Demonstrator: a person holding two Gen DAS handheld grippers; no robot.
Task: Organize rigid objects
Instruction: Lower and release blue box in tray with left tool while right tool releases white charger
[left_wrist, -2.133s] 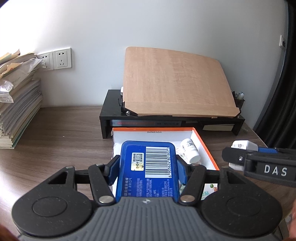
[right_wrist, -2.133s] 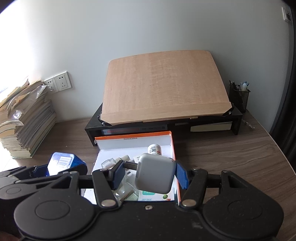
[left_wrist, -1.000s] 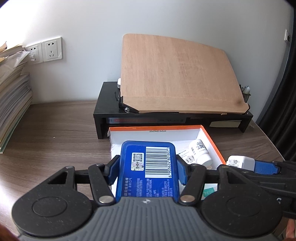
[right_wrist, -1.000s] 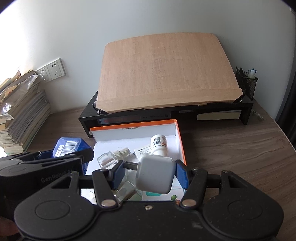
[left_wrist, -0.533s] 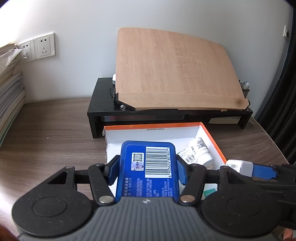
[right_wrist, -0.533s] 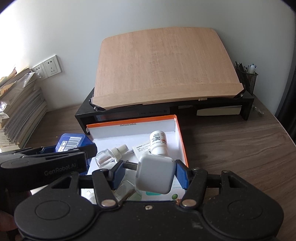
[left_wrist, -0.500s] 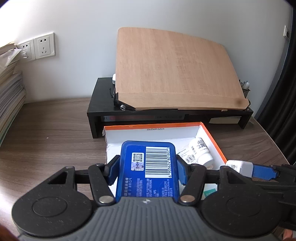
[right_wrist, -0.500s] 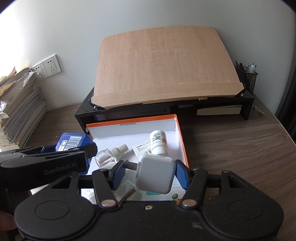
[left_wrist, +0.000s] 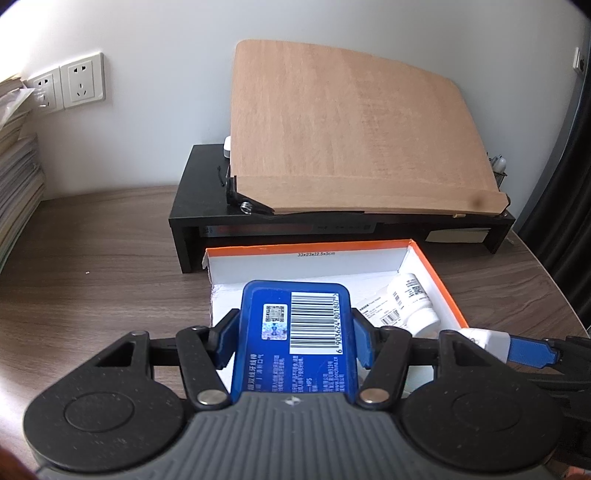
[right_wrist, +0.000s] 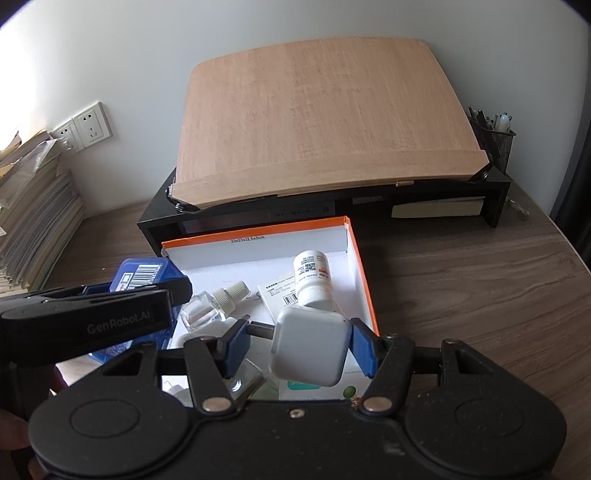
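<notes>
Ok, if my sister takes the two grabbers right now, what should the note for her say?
Left gripper: shut on the blue box, held above the left part of the orange-edged tray.
Right gripper: shut on the white charger, held above the tray's right side.
Already in the tray: white pill bottle, small glass bottle, leaflets.
Left to do: set the blue box and the charger down in the tray, probably in bare spots, then let go.

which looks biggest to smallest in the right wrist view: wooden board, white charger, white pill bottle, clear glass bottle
1. wooden board, by far the largest.
2. white charger, though it sits close to the camera in the right gripper, so its true size is unsure.
3. white pill bottle and clear glass bottle look alike; not ranked.
</notes>
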